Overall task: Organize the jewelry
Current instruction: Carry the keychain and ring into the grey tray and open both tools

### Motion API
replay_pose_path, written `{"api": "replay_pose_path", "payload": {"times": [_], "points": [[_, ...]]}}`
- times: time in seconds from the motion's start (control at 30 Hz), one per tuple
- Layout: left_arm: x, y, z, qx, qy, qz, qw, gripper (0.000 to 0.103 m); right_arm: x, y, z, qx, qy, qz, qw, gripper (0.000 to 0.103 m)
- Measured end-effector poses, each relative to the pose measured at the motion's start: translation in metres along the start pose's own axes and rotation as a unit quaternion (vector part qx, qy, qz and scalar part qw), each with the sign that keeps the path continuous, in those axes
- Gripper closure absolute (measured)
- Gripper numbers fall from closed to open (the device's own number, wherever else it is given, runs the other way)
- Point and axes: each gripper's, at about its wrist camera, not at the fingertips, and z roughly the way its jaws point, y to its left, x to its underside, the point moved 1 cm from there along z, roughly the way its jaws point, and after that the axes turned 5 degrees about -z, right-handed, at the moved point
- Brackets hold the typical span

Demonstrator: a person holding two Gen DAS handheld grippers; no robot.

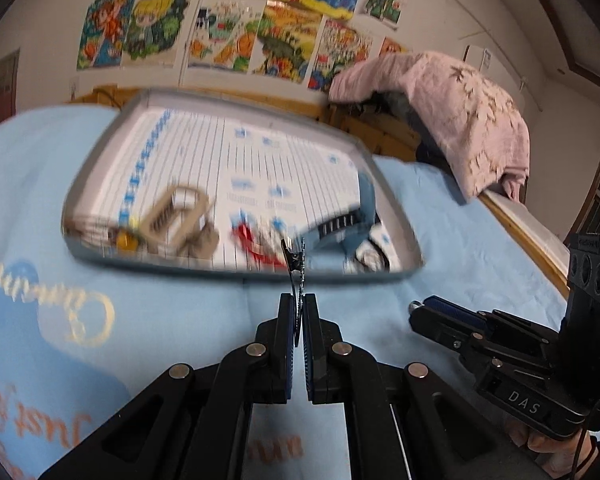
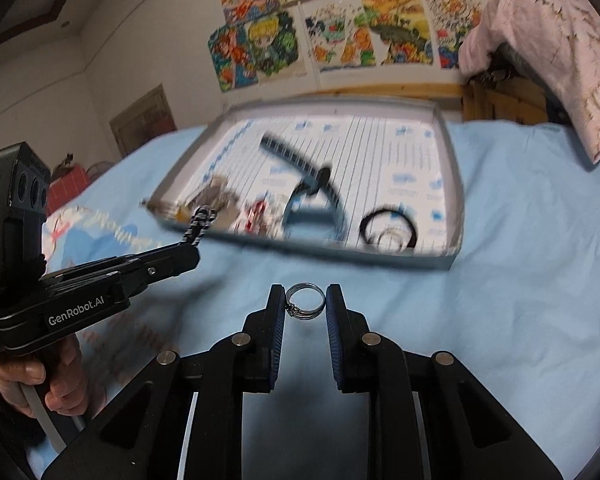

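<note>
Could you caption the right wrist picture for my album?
Right claw pinching a silver ring above a blue bedsheet.

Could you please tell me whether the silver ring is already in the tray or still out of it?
Out. The ring sits clamped in the right gripper over the blue cloth, short of the tray.
</note>
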Motion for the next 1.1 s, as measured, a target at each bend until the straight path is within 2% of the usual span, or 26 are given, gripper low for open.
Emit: {"api": "replay_pose_path", "payload": {"times": [0.17, 0.37, 0.67, 0.9, 1.0, 1.1], "points": [[-0.03, 0.001, 0.011, -0.009, -0.029, 0.007, 0.9995, 0.098, -0.027, -0.017, 0.01, 0.028, -0.034, 0.026, 0.999, 0.085], [-0.049, 0.009, 0.048, -0.016, -0.003, 0.007, 0.9998, 0.098, -0.043, -0.035, 0.041, 0.05, -0.028, 0.052, 0.997, 0.085], [-0.047, 0.012, 0.072, -0.02, 0.015, 0.012, 0.9996, 0.098, -0.033, -0.046, 0.075, 0.05, 0.022, 0.075, 0.996, 0.085], [-0.046, 0.019, 0.073, -0.03, 0.016, -0.004, 0.9994, 0.098, -0.032, -0.047, 0.075, 0.051, 0.016, 0.083, 0.995, 0.084], [-0.046, 0.018, 0.072, -0.033, 0.015, -0.003, 0.9993, 0.098, -0.031, -0.049, 0.071, 0.051, 0.009, 0.087, 0.995, 0.074], [-0.047, 0.016, 0.071, -0.035, 0.015, 0.0, 0.9993, 0.098, -0.03, -0.051, 0.064, 0.053, 0.0, 0.091, 0.994, 0.073]]}}
